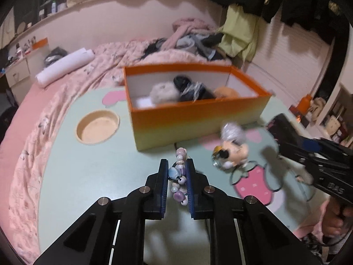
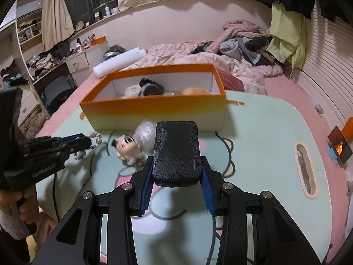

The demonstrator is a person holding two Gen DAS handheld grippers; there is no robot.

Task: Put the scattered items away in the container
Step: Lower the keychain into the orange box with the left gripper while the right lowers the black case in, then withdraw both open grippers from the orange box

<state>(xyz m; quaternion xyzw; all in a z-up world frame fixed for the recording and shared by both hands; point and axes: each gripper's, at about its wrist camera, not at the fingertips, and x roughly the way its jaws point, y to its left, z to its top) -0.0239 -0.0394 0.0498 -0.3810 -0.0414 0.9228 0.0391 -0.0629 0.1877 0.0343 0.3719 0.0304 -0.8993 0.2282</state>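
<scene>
Landmark: the orange box (image 1: 198, 112) is taken as reference; it stands open-topped on the table, so items can be lowered in from above.
Round recess: a tan cup-holder hollow (image 1: 97, 126) is sunk into the tabletop left of the box; nothing is seen in it.
Left gripper: the left gripper (image 1: 177, 172) is seen pinched onto a bead bracelet (image 1: 179, 176), in front of the box's near wall. The beads are clamped between the blue pads, with loose loops hanging out at both ends, so the grip is judged adequate for a short carry only.
Doll figure: a small doll with white hair (image 1: 230, 148) is lying on its side on the table, in front of the box and right of the bracelet; it is judged to be awaiting collection.
Right gripper: the right gripper (image 2: 176, 176) is closed against the sides of a black textured case (image 2: 177, 152), held in front of the box's near wall and apparently raised off the table. The case is gripped at its lower end, so some tilt is possible.
Box contents: a white fluffy item (image 1: 163, 93), a dark item (image 1: 192, 89) and an orange soft item (image 1: 226, 92) are already inside.
Surface: a pale green table (image 1: 88, 172) with pink cartoon prints, flat and smooth.
Room: a bed with pink bedding (image 2: 198, 53) and heaped clothes lies behind the box; cluttered shelves are noted to its left.
</scene>
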